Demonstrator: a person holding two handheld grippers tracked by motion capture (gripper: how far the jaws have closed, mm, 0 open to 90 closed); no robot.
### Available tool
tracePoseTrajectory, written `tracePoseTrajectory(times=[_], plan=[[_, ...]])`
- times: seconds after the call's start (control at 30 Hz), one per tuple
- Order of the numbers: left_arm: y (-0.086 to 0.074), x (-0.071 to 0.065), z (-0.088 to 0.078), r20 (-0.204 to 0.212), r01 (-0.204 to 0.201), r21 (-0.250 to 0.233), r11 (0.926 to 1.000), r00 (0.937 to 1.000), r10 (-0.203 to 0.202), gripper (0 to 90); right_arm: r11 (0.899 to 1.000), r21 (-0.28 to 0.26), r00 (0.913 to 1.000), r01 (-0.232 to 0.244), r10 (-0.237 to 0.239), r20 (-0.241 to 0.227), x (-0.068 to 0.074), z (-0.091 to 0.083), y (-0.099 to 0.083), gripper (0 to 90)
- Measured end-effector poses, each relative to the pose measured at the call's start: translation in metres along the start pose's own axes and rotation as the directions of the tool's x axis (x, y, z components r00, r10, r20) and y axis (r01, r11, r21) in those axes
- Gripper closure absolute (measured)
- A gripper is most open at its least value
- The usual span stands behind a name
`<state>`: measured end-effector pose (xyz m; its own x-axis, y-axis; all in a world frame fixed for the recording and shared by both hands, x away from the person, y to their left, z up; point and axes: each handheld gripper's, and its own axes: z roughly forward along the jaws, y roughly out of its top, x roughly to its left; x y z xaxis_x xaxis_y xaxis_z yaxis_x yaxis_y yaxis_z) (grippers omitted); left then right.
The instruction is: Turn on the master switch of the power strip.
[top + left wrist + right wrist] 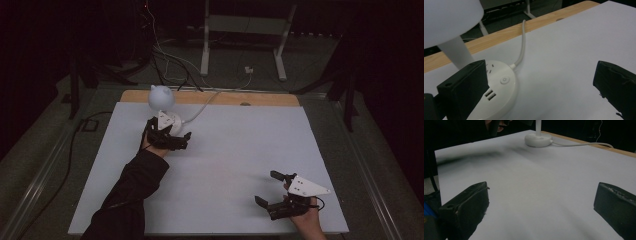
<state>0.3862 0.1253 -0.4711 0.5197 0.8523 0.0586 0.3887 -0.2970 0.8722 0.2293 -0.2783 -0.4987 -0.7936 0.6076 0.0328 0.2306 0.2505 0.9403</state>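
your left gripper [167, 134] has its jaws spread wide and grips nothing; one jaw sits right over the edge of the lamp base [499, 92], though you cannot tell if it touches. the power button [504, 80] and two usb slots [489, 94] lie just beside that jaw. the white lamp [161, 98] stands near the far left of the white table sheet [235, 160], its cable [522, 45] trailing off over the wooden table edge [270, 99]. your right gripper [272, 189] is also wide open and empty, near the front right corner. the room around is dark, with a white frame [245, 30] behind.
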Motion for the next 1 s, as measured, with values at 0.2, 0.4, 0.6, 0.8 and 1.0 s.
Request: tracePoseTrajectory(times=[0.2,0.4,0.6,0.8,1.0], plan=[[-0.002,-0.002,0.007,0.023,0.017,0.011,0.9998,0.9996,-0.017,0.1,1.0,-0.002,1.0,-0.002,0.002,-0.003,0.0,0.0,0.0,0.0],[-0.005,-0.004,0.017,0.027,0.034,0.026,0.9991,0.999,-0.035,0.1,1.0,-0.002,1.0,-0.003,0.003,-0.005,0.0,0.0,0.0,0.0],[-0.009,-0.006,0.026,-0.007,0.075,0.072,0.9946,0.9972,-0.075,0.2,1.0,-0.002,1.0,-0.004,0.004,-0.008,0.0,0.0,0.0,0.1],[-0.013,-0.006,0.031,-0.025,0.093,0.087,0.9918,0.9955,-0.091,0.2,1.0,-0.003,0.9999,-0.006,0.006,-0.01,0.0,0.0,0.0,0.0],[-0.015,-0.007,0.034,-0.045,0.096,0.113,0.989,0.9948,-0.091,3.0,1.0,-0.002,0.9999,-0.005,0.005,-0.009,0.0,0.0,0.0,0.0]])
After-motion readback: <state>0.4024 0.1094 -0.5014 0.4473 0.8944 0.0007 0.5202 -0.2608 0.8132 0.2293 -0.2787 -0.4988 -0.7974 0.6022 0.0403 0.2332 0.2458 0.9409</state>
